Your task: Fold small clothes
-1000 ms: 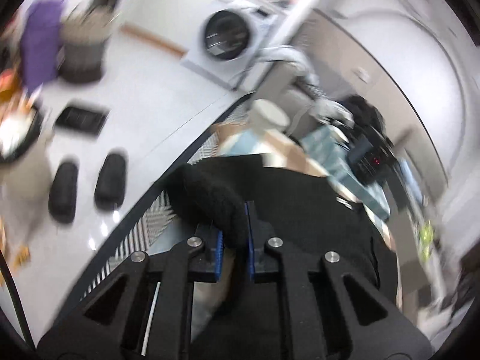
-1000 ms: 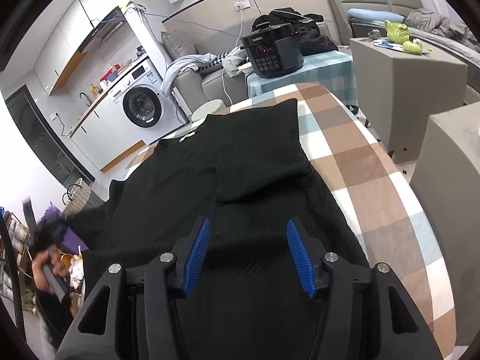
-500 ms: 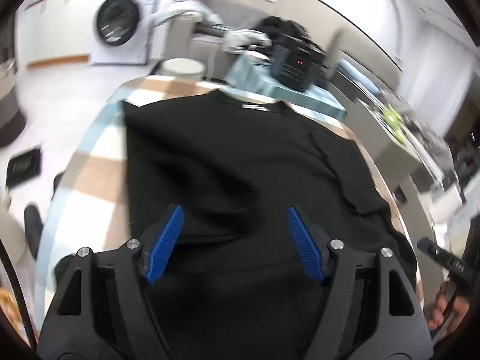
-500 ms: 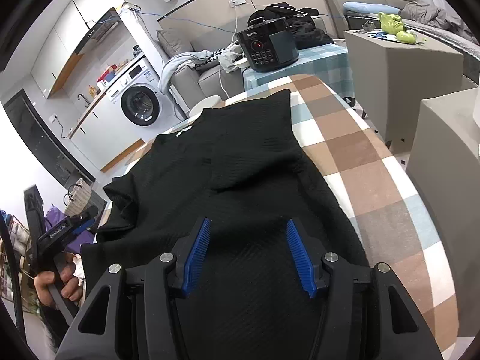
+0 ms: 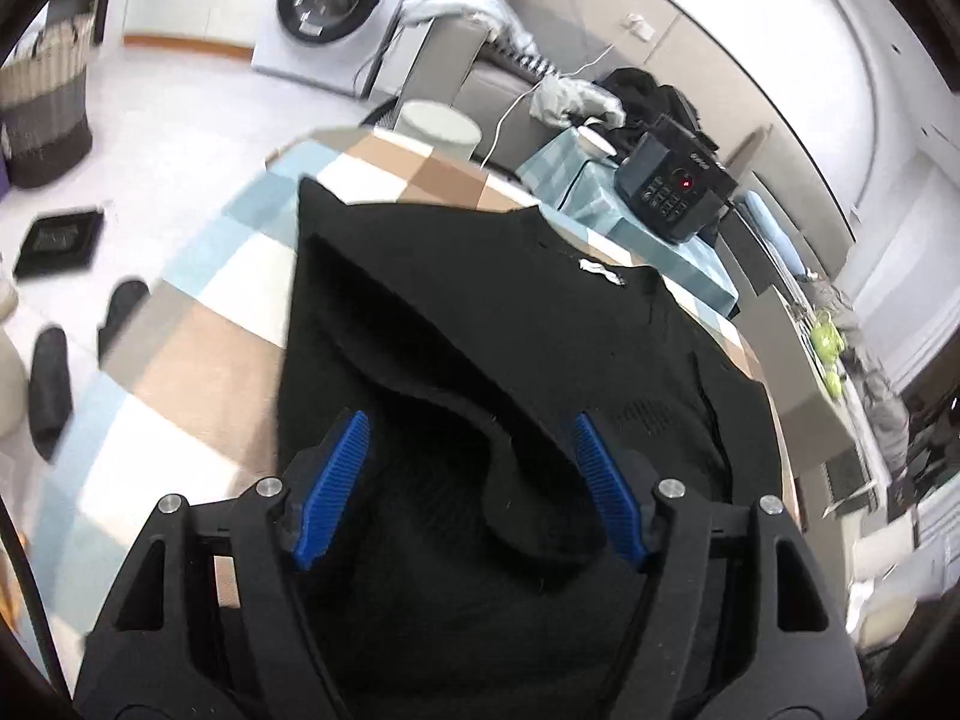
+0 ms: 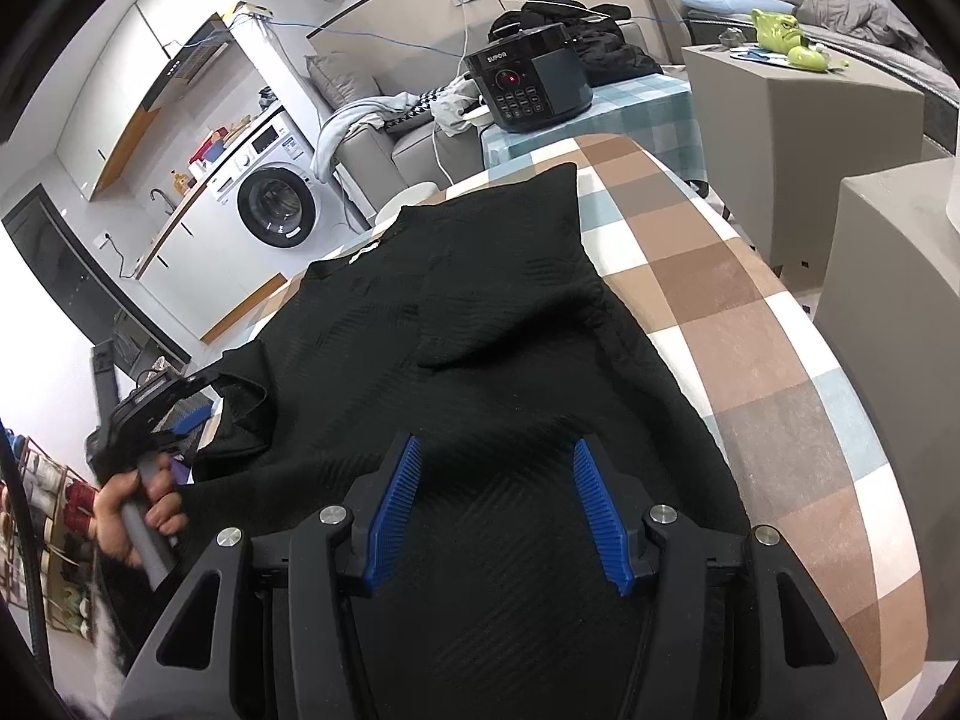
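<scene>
Shirt (image 6: 480, 324) lies flat on checked table (image 6: 750, 324); left gripper (image 5: 471, 480) and right gripper (image 6: 498, 504) both gape, pads clamping nothing.

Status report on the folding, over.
Both tongs open, left, right. Black top flat on checked table, sleeves folded in. Nothing in the way.

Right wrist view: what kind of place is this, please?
Most likely a lived-in home, an open living and laundry area. A washing machine stands under a counter, a grey sofa carries loose clothes, and a black garment lies on a checked tablecloth.
</scene>
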{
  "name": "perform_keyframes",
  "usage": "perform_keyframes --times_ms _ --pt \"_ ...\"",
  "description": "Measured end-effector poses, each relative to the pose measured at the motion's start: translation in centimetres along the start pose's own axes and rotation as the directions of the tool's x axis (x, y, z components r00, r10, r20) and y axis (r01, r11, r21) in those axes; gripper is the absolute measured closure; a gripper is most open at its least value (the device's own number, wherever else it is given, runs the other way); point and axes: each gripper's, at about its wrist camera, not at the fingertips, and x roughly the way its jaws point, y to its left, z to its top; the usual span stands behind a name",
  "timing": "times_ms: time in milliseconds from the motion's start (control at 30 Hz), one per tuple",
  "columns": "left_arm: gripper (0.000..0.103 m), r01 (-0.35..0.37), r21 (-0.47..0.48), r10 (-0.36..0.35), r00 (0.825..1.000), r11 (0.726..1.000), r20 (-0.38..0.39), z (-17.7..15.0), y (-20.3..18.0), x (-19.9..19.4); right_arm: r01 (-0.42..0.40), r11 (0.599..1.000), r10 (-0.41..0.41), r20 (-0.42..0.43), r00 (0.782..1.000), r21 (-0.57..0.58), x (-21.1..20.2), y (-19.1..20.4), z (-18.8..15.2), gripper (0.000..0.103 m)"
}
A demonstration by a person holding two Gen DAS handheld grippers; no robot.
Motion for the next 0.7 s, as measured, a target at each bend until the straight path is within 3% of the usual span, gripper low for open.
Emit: perform_keyframes --times_ms 100,167,200,233,333,400,467,533,567,700 --pt "0.038 -0.002 -0.065 0.001 1.000 0.998 -0.011 0.7 0.0 2.6 -0.013 1.000 0.013 -0.016 1.000 -0.002 0.4 0.2 -0.1 0.049" --pt "0.071 -0.026 -0.090 0.026 1.000 0.996 -0.004 1.0 0.0 3.9 -0.022 1.000 0.022 -0.032 0.999 -0.009 0.8 0.5 -0.3 0.049" --pt "0.094 -0.021 -0.093 0.020 1.000 0.995 -0.013 1.3 -0.2 4.6 -0.029 1.000 0.028 -0.039 0.999 -0.012 1.0 0.6 -0.4 0.049" --pt "0.099 -0.013 -0.084 0.013 1.000 0.996 -0.010 1.6 -0.6 5.1 -0.031 0.999 0.031 -0.043 0.999 -0.014 1.0 0.6 -0.5 0.049" --pt "0.100 0.010 0.004 -0.010 0.999 1.000 0.051 2.1 -3.6 5.0 -0.033 0.999 0.032 -0.055 0.998 -0.016 1.2 0.4 -0.7 0.049" --pt "0.098 0.070 0.081 -0.073 0.997 0.994 0.027 2.0 -6.1 5.1 -0.026 1.000 0.025 -0.061 0.998 -0.012 1.4 0.2 -0.8 0.049" --pt "0.085 0.083 0.163 -0.086 0.996 0.983 0.011 1.6 -9.0 5.1 -0.022 1.000 0.021 -0.063 0.998 -0.004 1.5 -0.1 -0.8 0.049" --pt "0.041 0.066 0.199 -0.067 0.998 0.978 0.001 1.3 -10.3 4.8 -0.022 1.000 0.022 -0.062 0.998 0.002 1.5 -0.2 -0.9 0.049" --pt "0.037 0.064 0.197 -0.069 0.997 0.978 0.017 1.3 -10.3 4.5 -0.022 1.000 0.022 -0.062 0.998 0.000 1.3 -0.1 -0.9 0.049" --pt "0.036 0.043 0.168 -0.050 0.998 0.985 0.035 1.0 -8.7 2.0 -0.022 1.000 0.022 -0.050 0.999 -0.009 0.7 0.0 -1.2 0.049"
